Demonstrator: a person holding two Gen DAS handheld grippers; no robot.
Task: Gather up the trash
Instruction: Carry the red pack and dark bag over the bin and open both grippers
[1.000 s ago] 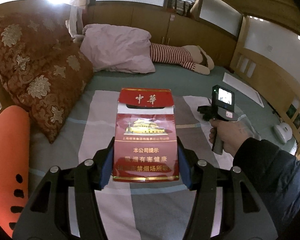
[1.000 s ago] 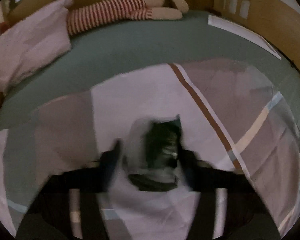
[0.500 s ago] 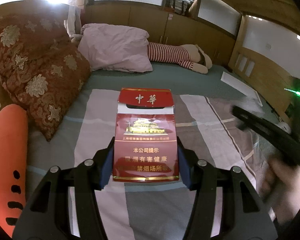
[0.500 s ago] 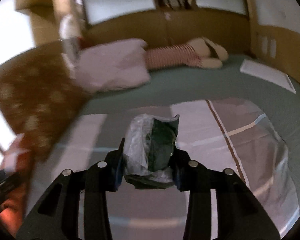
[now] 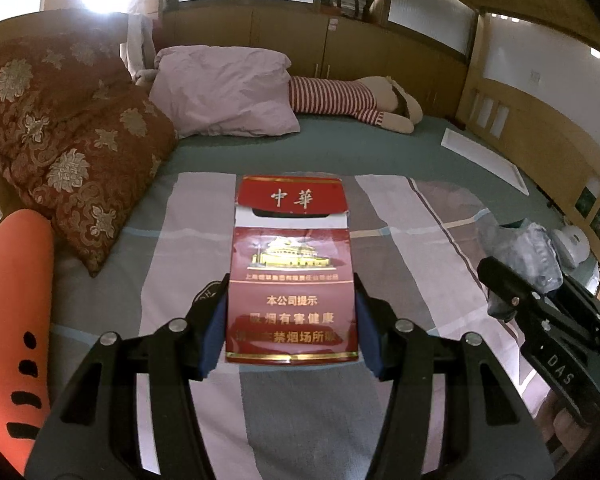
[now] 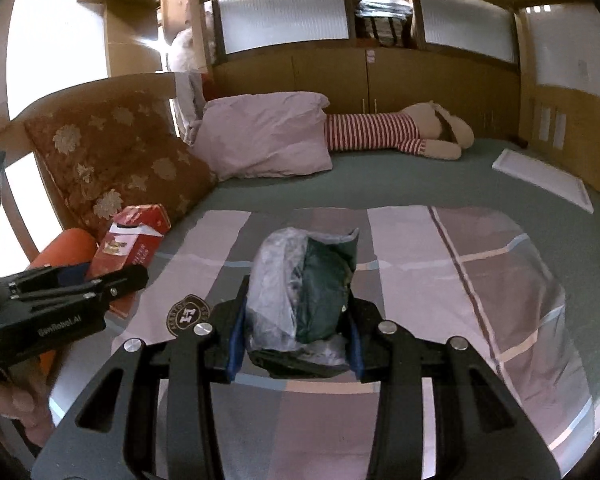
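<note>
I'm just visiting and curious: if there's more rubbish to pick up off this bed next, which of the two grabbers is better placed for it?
Neither, really. The left gripper is clamped on the red cigarette pack, the right gripper on the crumpled plastic wrapper. Both are full, and no bin shows; one must unload first.

A wide bed (image 5: pixel 380 148) with a grey-green sheet carries a striped pink-and-grey blanket (image 5: pixel 172 240). At its head lie a red brocade cushion with gold flowers (image 5: pixel 60 136), a pale pink pillow (image 5: pixel 224 88) and a red-and-white striped plush toy (image 5: pixel 340 100); an orange bolster (image 5: pixel 8 300) sits nearest, a flat white panel (image 5: pixel 484 160) lies opposite
</note>
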